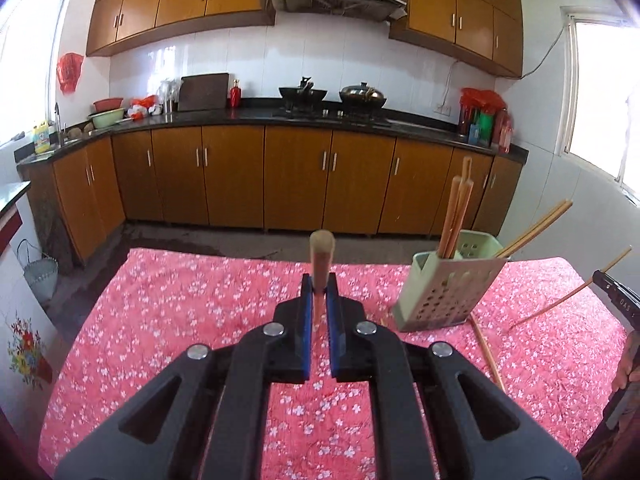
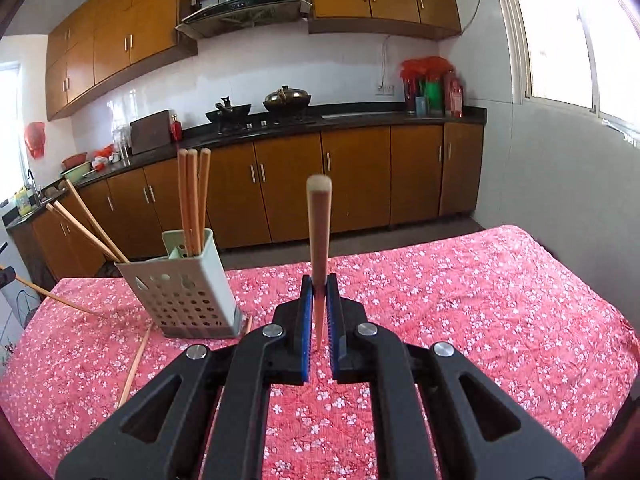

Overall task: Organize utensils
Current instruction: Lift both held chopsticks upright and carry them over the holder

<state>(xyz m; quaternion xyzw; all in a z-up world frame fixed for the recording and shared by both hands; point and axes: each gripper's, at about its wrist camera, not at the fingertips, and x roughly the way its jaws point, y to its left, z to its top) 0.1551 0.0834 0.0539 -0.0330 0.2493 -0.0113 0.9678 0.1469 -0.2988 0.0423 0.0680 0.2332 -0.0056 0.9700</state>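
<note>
My left gripper is shut on a wooden chopstick that points up and away, above the pink flowered tablecloth. My right gripper is shut on another chopstick, also pointing up. A pale green perforated utensil holder stands on the table right of the left gripper; in the right wrist view the holder is to the left. It holds several chopsticks, some leaning out. A loose chopstick lies on the cloth beside the holder. The right gripper's edge with its chopstick shows at far right.
The table's far edge drops to a dark floor. Beyond are wooden kitchen cabinets and a black counter with woks. A window wall stands to the right.
</note>
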